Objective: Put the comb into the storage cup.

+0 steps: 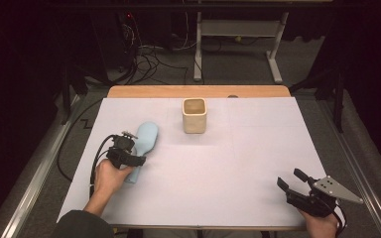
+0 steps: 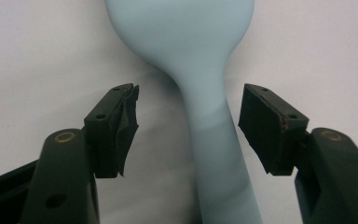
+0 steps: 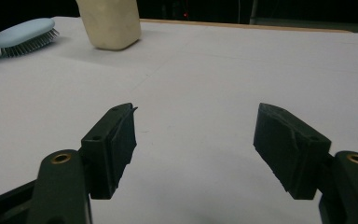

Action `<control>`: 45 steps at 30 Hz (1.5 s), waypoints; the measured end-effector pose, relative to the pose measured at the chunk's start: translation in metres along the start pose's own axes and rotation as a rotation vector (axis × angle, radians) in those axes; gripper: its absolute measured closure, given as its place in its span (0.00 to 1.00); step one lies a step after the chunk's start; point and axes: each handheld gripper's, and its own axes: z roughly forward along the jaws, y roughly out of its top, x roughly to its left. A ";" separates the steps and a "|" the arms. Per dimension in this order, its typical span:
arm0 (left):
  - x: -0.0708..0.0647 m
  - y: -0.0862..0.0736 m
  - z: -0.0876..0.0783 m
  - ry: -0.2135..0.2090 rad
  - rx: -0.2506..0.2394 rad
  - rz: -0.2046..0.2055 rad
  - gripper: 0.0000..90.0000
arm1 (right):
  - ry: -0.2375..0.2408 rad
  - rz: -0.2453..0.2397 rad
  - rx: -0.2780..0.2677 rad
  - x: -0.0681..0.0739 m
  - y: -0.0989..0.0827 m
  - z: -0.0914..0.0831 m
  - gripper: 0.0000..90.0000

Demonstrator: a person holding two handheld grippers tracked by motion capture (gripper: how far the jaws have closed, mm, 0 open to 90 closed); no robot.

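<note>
White paper covers the desk (image 1: 258,163), with dark floor and cables beyond.

Nearest, the right gripper (image 1: 295,182) rests by the front right corner, its fingers (image 3: 109,149) spread over bare paper, holding nothing, apparently waiting. To the left, the left gripper (image 1: 129,148) hangs over the pale blue hairbrush (image 2: 200,93), which lies flat, bristles down, handle toward the person; its fingers (image 2: 114,128) stand wide on either side of the handle, pads clear of it, likely set for a pinch. Farther back stands a cream cup (image 1: 194,115), upright and well apart, perhaps the brush's holder.
</note>
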 end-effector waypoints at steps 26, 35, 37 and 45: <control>0.003 0.011 0.014 0.029 0.024 -0.025 0.61 | 0.002 -0.001 0.001 0.000 0.000 0.000 0.34; 0.000 0.017 0.015 0.021 0.063 0.010 0.75 | 0.001 -0.004 -0.001 0.000 0.000 0.000 0.34; 0.000 0.017 0.014 0.019 0.062 0.011 0.75 | 0.002 -0.004 0.000 0.000 0.000 0.000 0.34; -0.001 0.015 0.013 0.027 0.045 0.040 0.76 | -0.001 0.000 0.000 -0.001 0.000 -0.001 0.34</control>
